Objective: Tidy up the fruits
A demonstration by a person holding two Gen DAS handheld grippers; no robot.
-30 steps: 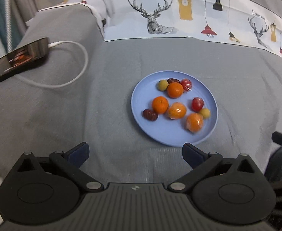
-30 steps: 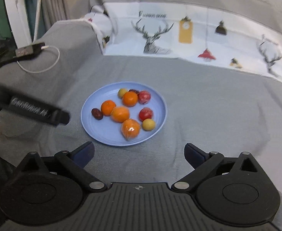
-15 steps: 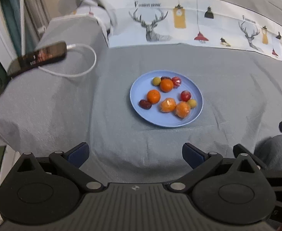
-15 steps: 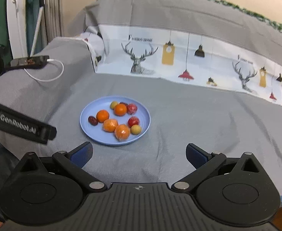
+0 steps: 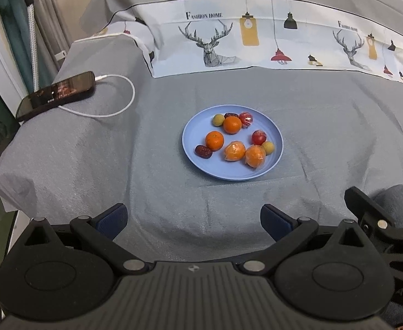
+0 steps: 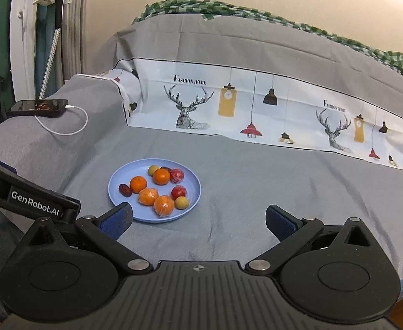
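Observation:
A blue plate sits on the grey cloth and also shows in the right wrist view. On it lie several oranges, two of them in clear wrap, two red fruits, two small yellow-green fruits and two dark dates. My left gripper is open and empty, held back from the plate. My right gripper is open and empty, to the right of the plate. The left gripper's body shows at the left of the right wrist view.
A phone on a white charging cable lies on the raised grey cushion at the left. A printed deer-and-lamp cloth runs along the back. The cloth's front edge drops off at the left.
Both grippers have pulled back and up from the plate, which now looks smaller and farther. Both stay open. The fruits have not moved.

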